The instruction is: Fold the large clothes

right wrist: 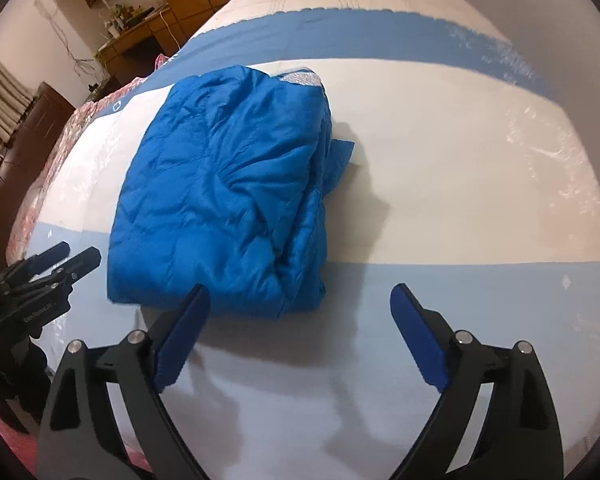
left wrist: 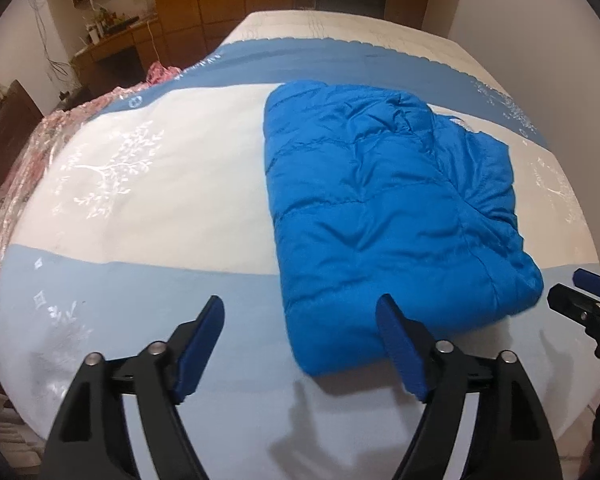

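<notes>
1. Here, in the left wrist view, we are looking over the bed (left wrist: 140, 208), where the blue puffer jacket (left wrist: 388, 208) is lying as a folded, roughly rectangular bundle on the white and pale blue bedspread. Our left gripper (left wrist: 300, 320) is hovering at the jacket's near edge with its fingers (left wrist: 208, 344) spread wide and grasping nothing; one finger is overlapping the near hem in the picture, though we cannot tell whether it is touching. The right gripper (left wrist: 580, 300) is peeking in at the right edge, just beside the bundle's near right corner.

2. Next, in the right wrist view, we are seeing the same jacket (right wrist: 228, 192) from its open side, where the stacked layers are bunching along the right edge. The right gripper (right wrist: 300, 312) is also released, fingers (right wrist: 416, 340) wide apart over bare bedspread near the near right corner. The left gripper (right wrist: 56, 260) is showing at the far left, apart from the cloth.

3. We are judging the fold to be nearly done: both grippers are sitting empty at the near edge, probably placed for one last fold or a tidy of that loose side.
</notes>
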### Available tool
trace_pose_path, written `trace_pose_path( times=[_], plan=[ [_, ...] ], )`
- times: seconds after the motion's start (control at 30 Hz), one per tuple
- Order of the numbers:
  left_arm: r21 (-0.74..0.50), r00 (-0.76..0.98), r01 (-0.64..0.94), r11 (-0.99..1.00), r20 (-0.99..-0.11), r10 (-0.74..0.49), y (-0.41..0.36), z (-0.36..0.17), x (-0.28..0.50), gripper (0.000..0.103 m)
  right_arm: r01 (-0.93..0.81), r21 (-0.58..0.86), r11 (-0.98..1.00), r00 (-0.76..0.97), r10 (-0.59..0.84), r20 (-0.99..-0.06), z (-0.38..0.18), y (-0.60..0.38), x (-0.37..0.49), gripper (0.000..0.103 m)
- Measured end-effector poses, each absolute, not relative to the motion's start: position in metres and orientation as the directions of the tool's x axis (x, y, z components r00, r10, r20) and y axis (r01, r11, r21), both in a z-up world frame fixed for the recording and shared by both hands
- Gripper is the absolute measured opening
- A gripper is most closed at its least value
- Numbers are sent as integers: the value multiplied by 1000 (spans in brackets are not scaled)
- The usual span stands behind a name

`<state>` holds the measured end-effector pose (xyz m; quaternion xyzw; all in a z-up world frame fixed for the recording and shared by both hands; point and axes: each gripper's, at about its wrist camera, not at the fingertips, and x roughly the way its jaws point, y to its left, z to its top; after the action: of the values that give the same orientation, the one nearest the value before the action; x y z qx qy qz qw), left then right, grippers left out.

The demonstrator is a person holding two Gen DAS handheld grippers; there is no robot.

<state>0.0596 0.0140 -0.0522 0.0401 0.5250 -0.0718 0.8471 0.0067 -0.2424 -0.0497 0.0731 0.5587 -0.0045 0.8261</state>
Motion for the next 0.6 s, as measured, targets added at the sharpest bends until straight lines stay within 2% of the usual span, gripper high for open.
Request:
trace_pose_path(
  times=[0.03, 0.2, 0.6],
  plan=[
    [6, 449, 164, 986, -891, -69, 14, -48, 55, 85, 91, 98, 991, 372, 58, -926, -48, -239, 4, 93],
    [26, 481, 163, 986, -875, -56, 13, -29, 38, 89, 78, 102, 992, 386, 65, -920, -38, -234, -13, 94],
    [-58, 509, 158, 986, -851, -132, 27, 12, 6, 90, 65, 95, 993, 429, 59, -902, 0, -218, -39, 94]
  ],
)
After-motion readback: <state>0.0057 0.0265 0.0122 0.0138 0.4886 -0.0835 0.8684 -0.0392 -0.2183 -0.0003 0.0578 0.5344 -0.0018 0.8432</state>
